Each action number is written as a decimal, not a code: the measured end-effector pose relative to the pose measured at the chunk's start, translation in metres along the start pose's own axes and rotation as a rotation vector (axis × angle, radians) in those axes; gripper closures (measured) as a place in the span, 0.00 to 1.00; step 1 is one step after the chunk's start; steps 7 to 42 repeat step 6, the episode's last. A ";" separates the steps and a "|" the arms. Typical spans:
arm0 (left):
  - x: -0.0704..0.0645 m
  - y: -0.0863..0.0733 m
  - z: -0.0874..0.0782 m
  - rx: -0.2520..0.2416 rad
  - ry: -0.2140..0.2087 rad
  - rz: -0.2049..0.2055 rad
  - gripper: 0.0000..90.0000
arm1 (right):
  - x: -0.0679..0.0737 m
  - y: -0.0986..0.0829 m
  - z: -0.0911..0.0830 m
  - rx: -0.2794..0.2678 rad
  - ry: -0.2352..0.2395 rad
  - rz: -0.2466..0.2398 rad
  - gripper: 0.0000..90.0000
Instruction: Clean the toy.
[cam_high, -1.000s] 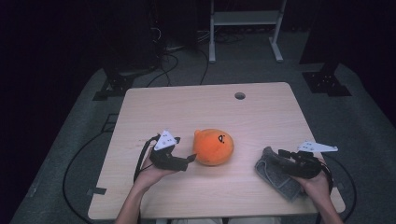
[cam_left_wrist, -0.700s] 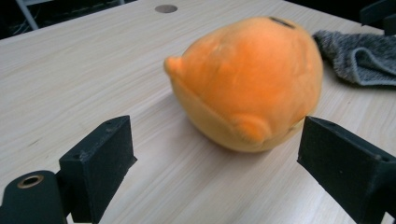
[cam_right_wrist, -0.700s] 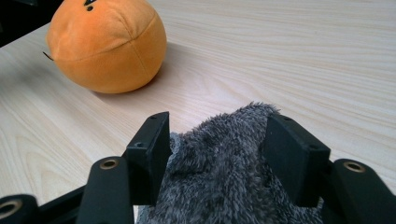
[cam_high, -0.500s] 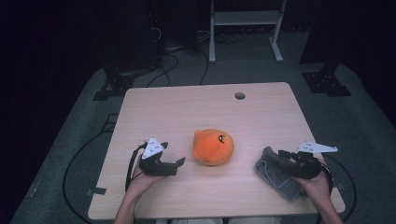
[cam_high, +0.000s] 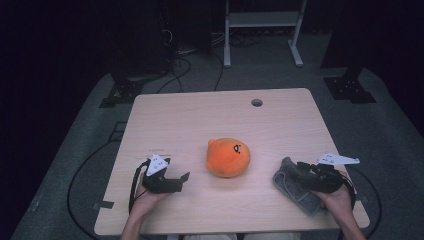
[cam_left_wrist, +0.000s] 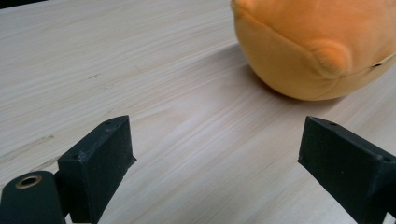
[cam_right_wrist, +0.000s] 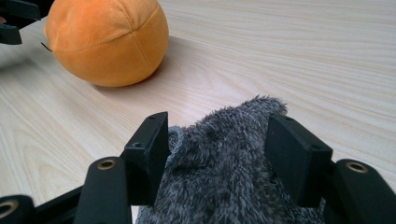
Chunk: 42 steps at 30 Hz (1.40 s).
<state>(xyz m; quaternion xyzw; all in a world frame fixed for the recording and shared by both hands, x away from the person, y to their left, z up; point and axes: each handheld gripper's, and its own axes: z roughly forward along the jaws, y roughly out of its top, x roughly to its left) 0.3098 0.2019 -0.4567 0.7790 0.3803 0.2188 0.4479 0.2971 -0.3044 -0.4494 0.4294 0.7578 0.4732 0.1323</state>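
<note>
Plush ball (cam_high: 229, 157) sits on the counter (cam_high: 200, 115), near mid-width. Left hand-held gripper (cam_high: 181, 178) lies left of the ball, slightly nearer the person, apart from it. Fuzzy cloth (cam_high: 295, 184) lies right of the ball, with the right hand-held gripper (cam_high: 301, 169) astride it.

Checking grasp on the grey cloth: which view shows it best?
Right gripper view: the fuzzy grey cloth sits between the right gripper's two jaws, pile bunched up against both. The high view shows the grey cloth small, partly under that gripper near the table's right front edge.
</note>
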 end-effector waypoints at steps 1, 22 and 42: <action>0.000 0.000 0.000 -0.005 0.000 -0.004 0.10 | 0.000 0.000 0.000 0.000 0.000 -0.002 0.43; 0.000 0.001 -0.001 -0.024 0.001 -0.004 0.10 | 0.002 -0.001 -0.002 -0.012 -0.001 -0.004 0.43; 0.000 0.001 -0.001 -0.024 0.001 -0.004 0.10 | 0.002 -0.001 -0.002 -0.012 -0.001 -0.004 0.43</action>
